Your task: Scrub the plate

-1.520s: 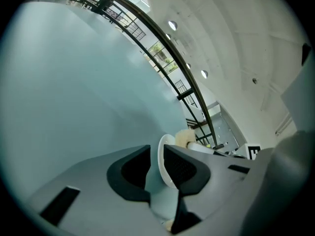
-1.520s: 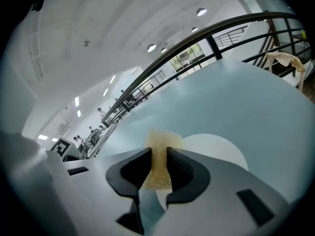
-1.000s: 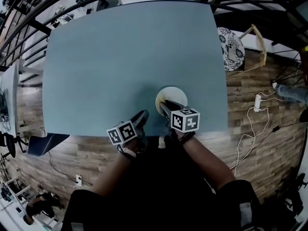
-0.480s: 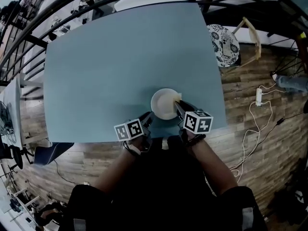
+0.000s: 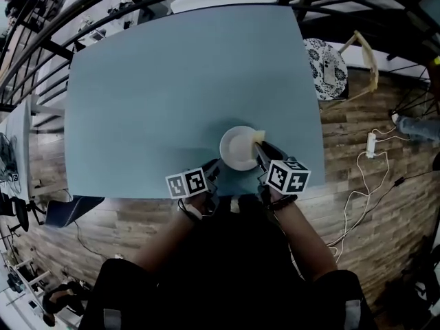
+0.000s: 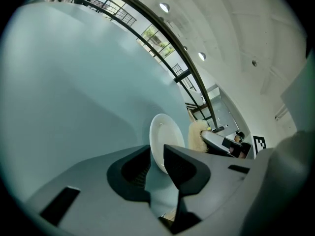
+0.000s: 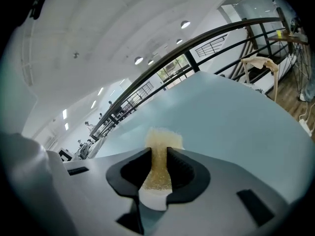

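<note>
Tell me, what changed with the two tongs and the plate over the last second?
The right tongs, gripping the sponge, slid from over the plate to its right rim. The left tongs moved in and closed on the plate's near-left rim. The plate itself hardly shifted on the table.

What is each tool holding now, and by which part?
The left tool grips the plate by its near rim. The right tool pinches the sponge across its middle, one end sticking out past the jaws.

A white plate [image 5: 237, 149] sits on the blue table [image 5: 172, 81].
</note>
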Demonstrator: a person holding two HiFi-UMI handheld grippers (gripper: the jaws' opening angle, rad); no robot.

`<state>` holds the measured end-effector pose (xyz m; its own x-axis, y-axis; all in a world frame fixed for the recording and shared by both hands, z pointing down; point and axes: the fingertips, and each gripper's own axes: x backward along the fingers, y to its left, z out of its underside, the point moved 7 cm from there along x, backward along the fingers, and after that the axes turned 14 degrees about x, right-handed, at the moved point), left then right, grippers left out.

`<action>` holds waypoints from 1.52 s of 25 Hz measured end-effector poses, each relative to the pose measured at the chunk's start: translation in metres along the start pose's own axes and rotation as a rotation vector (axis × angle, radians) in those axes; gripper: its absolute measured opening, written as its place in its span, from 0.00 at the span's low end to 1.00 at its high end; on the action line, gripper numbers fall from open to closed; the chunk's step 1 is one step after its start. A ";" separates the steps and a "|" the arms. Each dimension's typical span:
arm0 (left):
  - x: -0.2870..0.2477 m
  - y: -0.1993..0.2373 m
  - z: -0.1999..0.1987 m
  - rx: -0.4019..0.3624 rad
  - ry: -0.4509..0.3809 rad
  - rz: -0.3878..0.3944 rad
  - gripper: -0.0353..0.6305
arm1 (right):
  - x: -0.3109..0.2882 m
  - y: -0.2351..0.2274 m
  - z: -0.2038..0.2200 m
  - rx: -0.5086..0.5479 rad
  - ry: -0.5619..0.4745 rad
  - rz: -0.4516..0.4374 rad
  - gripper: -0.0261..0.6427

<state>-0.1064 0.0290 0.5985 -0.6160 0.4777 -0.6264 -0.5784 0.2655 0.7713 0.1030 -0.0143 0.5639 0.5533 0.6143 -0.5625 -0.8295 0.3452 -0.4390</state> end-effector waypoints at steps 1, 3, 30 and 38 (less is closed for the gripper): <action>0.003 0.001 -0.001 0.006 -0.007 0.003 0.19 | -0.004 0.007 -0.001 0.017 0.005 -0.016 0.19; 0.007 0.006 -0.003 0.026 -0.026 0.010 0.19 | -0.014 0.021 0.000 0.048 0.022 -0.051 0.19; 0.021 0.017 0.005 0.065 -0.026 0.026 0.19 | -0.028 0.039 0.035 0.072 0.131 -0.075 0.19; 0.001 0.008 0.014 0.050 0.019 0.014 0.19 | -0.003 0.002 0.027 0.011 0.077 0.005 0.19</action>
<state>-0.1042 0.0431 0.6063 -0.6344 0.4655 -0.6171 -0.5425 0.3004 0.7845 0.0974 0.0043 0.5837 0.5525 0.5604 -0.6170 -0.8332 0.3504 -0.4279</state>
